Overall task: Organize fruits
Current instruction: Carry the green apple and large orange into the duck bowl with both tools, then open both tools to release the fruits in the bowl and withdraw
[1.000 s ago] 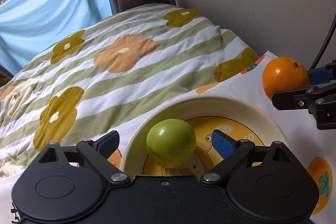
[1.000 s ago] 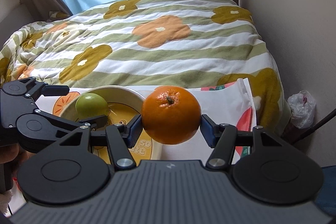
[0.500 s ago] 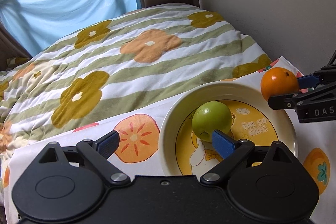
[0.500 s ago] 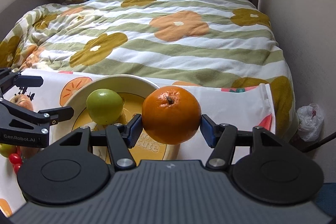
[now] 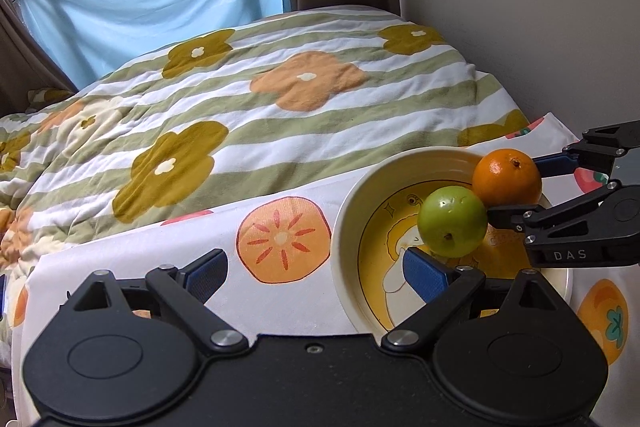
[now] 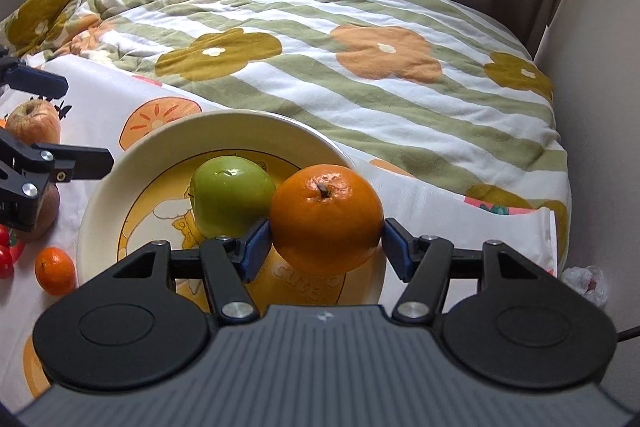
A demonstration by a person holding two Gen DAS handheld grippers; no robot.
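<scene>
A second ago I had the orange point(image 6: 326, 217) up in the air to the right of the bowl point(image 6: 132, 163); now my right gripper point(image 6: 324, 247) has brought it down over the bowl, and it sits against the green apple point(image 6: 232, 195). Its jaws are opening: a sliver of gap shows at the right pad, where earlier both pads pressed on the fruit. I have pulled my left gripper point(image 5: 316, 269) back off the apple, which stood between its fingers, and away to the left, jaws wide and empty.
</scene>
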